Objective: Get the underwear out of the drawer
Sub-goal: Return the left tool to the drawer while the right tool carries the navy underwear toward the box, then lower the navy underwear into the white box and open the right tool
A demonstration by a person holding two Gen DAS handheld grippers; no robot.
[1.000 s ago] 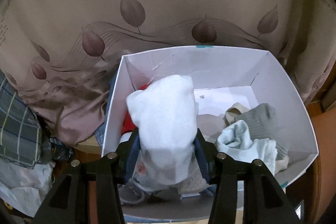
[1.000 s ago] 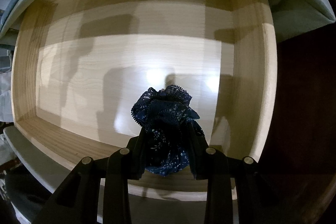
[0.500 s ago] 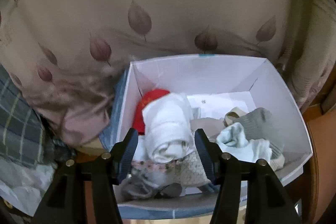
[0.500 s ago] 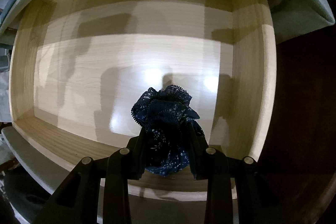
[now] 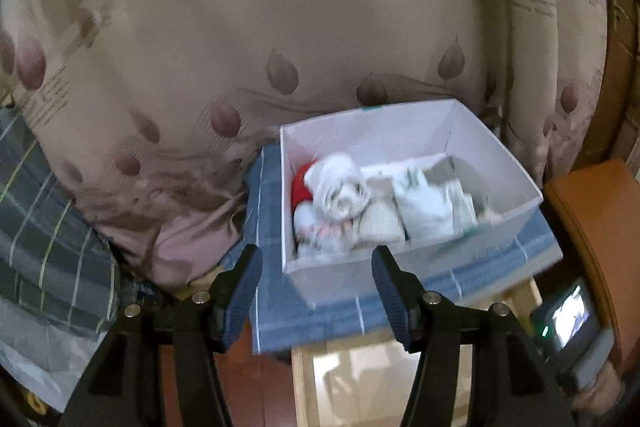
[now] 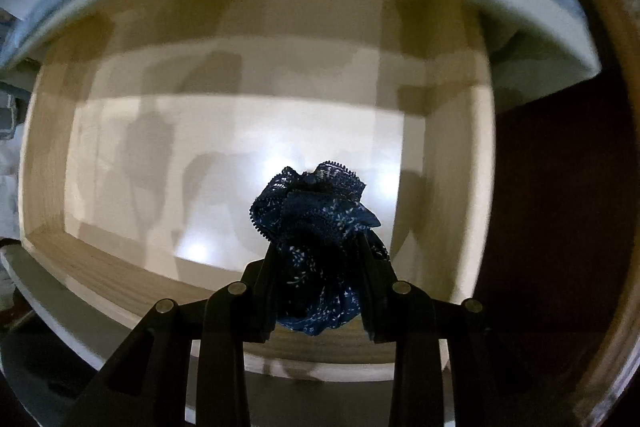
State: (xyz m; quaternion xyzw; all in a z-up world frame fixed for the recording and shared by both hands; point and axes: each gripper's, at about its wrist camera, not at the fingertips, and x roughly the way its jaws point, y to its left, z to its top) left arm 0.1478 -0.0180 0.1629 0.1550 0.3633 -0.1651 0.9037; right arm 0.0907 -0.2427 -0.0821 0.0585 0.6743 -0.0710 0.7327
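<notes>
A leaf-print curtain [image 5: 320, 39] fills the back. Below the right hand-held gripper [image 6: 318, 267] lies the pale wooden drawer [image 6: 240, 155], its floor bare and shining. That gripper is clenched on the dark blue lace underwear [image 6: 316, 223], held up above the drawer floor. Over at the white box [image 5: 472, 135] of rolled clothes, the left hand-held gripper [image 5: 316, 287] hangs released, grasping nothing.

White box [image 5: 400, 269] on blue checked cloth [image 5: 304, 319] over stool [image 5: 520, 291].

Bunched navy lace underwear [image 6: 320, 227] above drawer [image 6: 120, 267]
</notes>
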